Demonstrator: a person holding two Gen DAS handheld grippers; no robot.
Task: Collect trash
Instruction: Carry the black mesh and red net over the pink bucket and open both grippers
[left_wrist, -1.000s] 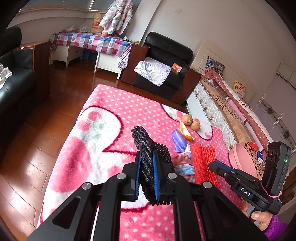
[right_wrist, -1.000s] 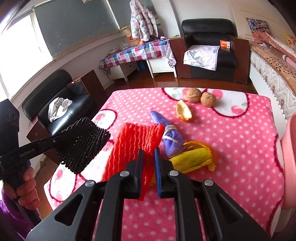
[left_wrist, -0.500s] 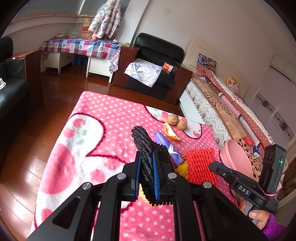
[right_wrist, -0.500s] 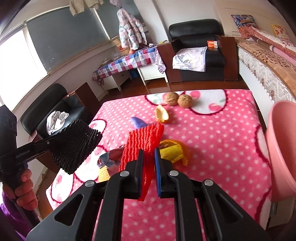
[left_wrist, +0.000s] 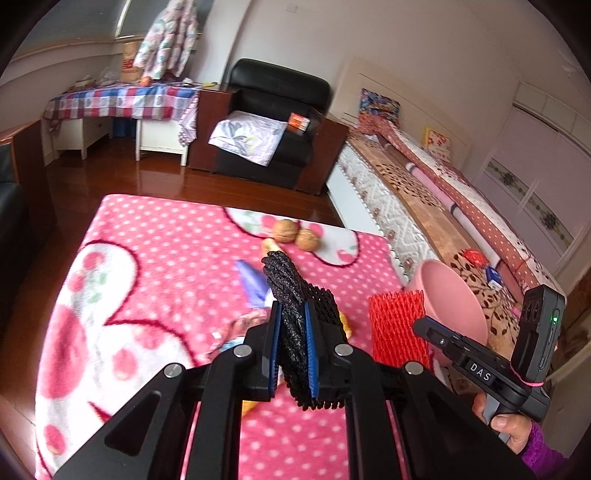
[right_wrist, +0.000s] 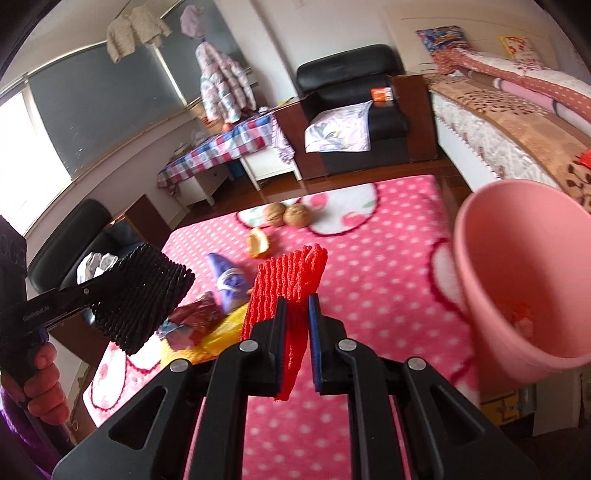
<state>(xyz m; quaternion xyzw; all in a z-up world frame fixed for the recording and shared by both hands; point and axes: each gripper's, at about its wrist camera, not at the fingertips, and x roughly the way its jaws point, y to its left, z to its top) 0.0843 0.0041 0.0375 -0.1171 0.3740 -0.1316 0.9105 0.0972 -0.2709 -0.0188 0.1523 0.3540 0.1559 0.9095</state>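
My left gripper (left_wrist: 291, 317) is shut on a black foam net (left_wrist: 291, 295) and holds it above the pink dotted blanket (left_wrist: 166, 251). It also shows in the right wrist view (right_wrist: 144, 295). My right gripper (right_wrist: 295, 310) is shut on a red foam net (right_wrist: 291, 280), seen in the left wrist view (left_wrist: 399, 328) too. A pink bin (right_wrist: 517, 280) stands at the table's right edge, just right of the red net; some trash lies in its bottom.
On the blanket lie two walnuts (right_wrist: 286, 214), an orange peel (right_wrist: 258, 243), a purple wrapper (right_wrist: 231, 280), a yellow wrapper (right_wrist: 221, 332) and crumpled foil (right_wrist: 195, 314). A bed (left_wrist: 424, 192) runs along the right. A black armchair (left_wrist: 273, 122) stands beyond the table.
Both grippers have moved right with their nets toward the pink bin. The bin now looms large at the right of the right wrist view.
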